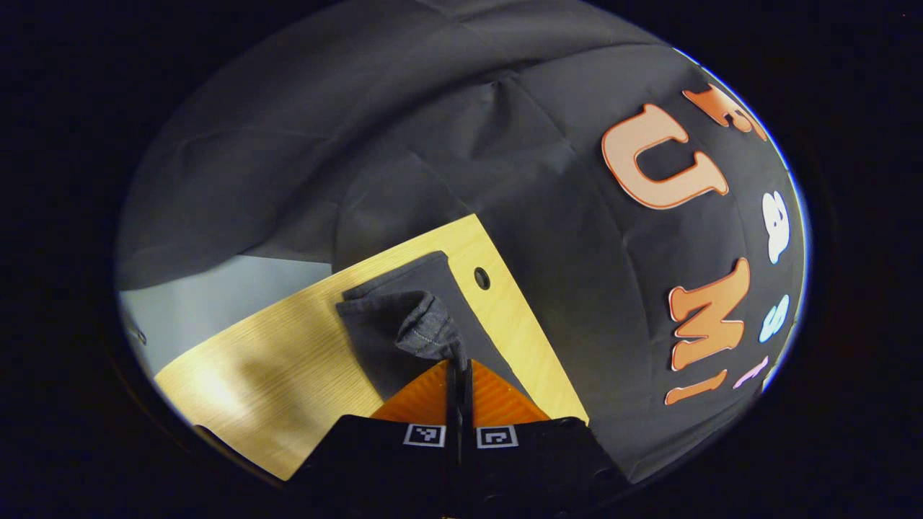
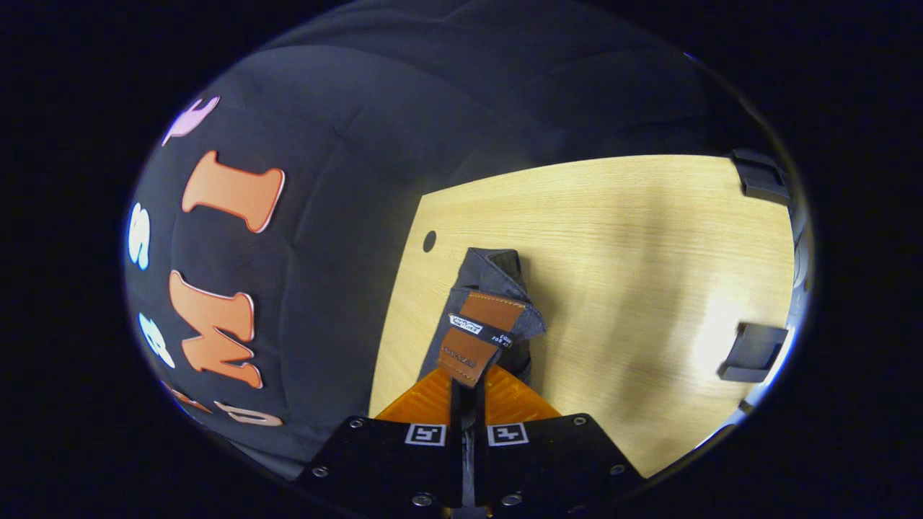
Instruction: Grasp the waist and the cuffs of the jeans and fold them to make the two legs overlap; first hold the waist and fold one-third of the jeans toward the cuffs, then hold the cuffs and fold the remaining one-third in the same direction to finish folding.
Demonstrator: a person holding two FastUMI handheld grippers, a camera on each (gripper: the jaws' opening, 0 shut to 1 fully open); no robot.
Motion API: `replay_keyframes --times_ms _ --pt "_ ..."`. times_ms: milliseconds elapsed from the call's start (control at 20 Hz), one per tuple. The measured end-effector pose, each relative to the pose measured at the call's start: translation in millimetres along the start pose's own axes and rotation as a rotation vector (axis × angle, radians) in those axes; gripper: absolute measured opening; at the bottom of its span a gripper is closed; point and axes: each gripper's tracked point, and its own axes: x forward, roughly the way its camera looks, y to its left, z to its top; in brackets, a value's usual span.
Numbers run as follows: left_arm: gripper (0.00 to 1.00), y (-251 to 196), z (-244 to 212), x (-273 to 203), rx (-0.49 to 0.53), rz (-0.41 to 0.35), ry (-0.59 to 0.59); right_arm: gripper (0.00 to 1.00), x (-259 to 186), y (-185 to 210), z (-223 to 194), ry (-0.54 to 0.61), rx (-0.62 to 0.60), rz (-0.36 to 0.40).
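Note:
Dark grey jeans (image 1: 404,317) hang over the light wooden table (image 1: 288,375) in the left gripper view. A bunched, stitched hem of them rises into my left gripper (image 1: 458,369), which is shut on the denim. In the right gripper view the jeans' waist (image 2: 490,288) shows its brown leather patch (image 2: 479,335). My right gripper (image 2: 469,386) is shut on the waist right at that patch, and the cloth is lifted off the table (image 2: 613,252) below it.
The table has a small round hole (image 1: 482,277) near its edge by the booth's black cloth wall (image 1: 548,180). Two dark clamp-like blocks (image 2: 753,349) sit on the table's far edge in the right gripper view. Pale floor (image 1: 209,295) lies beyond the table.

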Motion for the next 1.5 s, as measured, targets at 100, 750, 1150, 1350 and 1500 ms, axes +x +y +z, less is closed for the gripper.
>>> replay_keyframes --times_ms 100,750,1150,1350,1500 --pt "0.02 -8.6 3.4 20.2 -0.004 -0.007 0.027 0.06 -2.3 9.8 0.1 -0.022 0.02 0.002" --pt "0.01 -37.7 47.7 131.6 0.076 0.123 -0.008 0.07 85.3 55.2 16.9 0.066 0.011 -0.043" --pt "0.02 -24.6 55.9 192.6 0.099 0.27 0.019 0.07 155.0 58.9 26.8 0.12 0.037 -0.118" --pt "0.02 -11.5 51.6 205.7 0.138 0.324 0.054 0.07 178.0 53.0 23.6 0.145 0.076 -0.19" --pt "0.11 -25.4 52.8 201.3 0.138 0.288 0.047 0.07 178.9 52.5 20.6 0.151 0.052 -0.205"
